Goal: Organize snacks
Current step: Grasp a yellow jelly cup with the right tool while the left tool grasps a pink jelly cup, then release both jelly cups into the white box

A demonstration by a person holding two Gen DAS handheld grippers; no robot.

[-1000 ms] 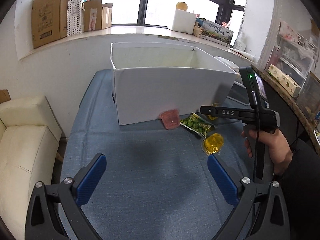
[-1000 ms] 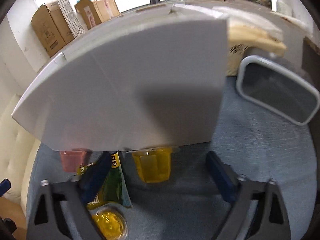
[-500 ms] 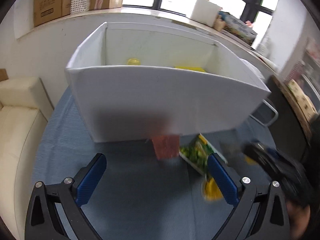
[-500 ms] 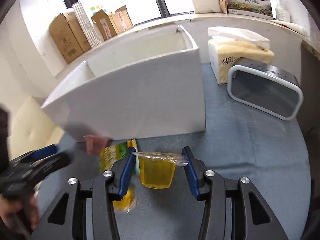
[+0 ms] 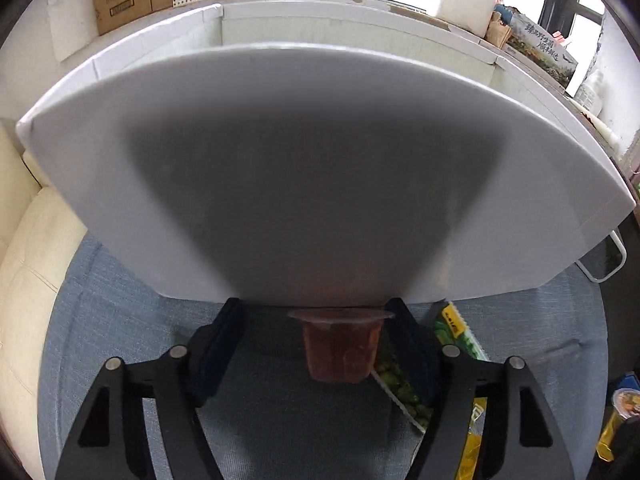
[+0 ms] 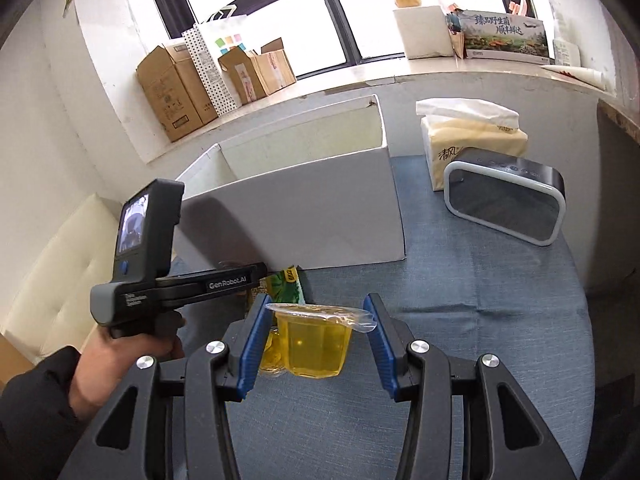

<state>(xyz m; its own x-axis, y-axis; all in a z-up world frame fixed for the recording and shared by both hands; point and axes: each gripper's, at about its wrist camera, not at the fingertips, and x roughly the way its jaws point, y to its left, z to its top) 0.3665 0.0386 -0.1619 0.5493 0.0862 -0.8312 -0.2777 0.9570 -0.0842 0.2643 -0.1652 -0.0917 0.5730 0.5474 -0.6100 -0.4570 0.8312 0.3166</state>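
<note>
The right hand-held gripper [image 6: 316,344] holds a yellow jelly cup [image 6: 314,340] lifted off the tabletop [image 6: 480,320], in front of the white box [image 6: 304,216]; a gap shows beside the right pad, so the grip looks loose. The left hand-held gripper [image 5: 320,340] is half open around a red jelly cup [image 5: 340,346] standing against the box's front wall, pads not yet touching. These cups are probably light, thin-walled and slick, with a film lid that tears; hold the stiffer wall just below the rim, gently. Half a second ago the left gripper was wide open and farther back, and the yellow cup sat lower.
</note>
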